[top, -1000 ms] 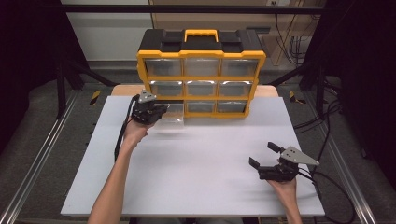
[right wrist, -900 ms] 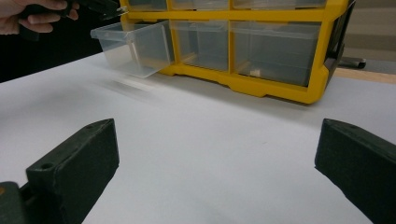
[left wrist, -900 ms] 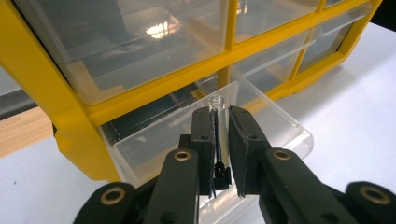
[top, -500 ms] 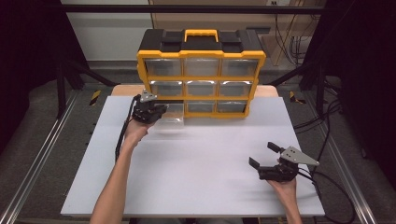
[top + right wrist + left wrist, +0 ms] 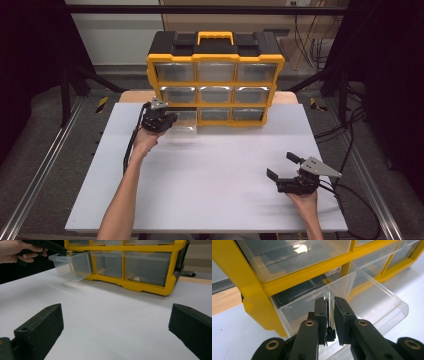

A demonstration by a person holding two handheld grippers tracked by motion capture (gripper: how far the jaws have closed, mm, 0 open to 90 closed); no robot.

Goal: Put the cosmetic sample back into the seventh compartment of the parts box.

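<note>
Left gripper (image 5: 331,315): in my left hand, at the organizer's lower left corner; its jaws are nearly together, clamped on the upright tab at the front rim of the clear drawer.

Clear drawer (image 5: 352,300): the bottom-left drawer of the organizer, pulled partway out over the table; its back end sits inside the yellow frame, and the right gripper view shows it (image 5: 72,265) jutting forward of the other drawer fronts.

Drawer tab (image 5: 328,296): a thin transparent lip, standing between my two black pads with its rounded top just above them.

Organizer (image 5: 215,80): a yellow-framed cabinet with a black top and a yellow handle, three rows of three clear drawers, standing at the far edge of the table.

Right gripper (image 5: 287,167): in my right hand, low over the near right part of the table, well apart from the organizer; jaws spread wide, nothing between them.

Table (image 5: 225,190): pale white top, bare around my right gripper.
</note>
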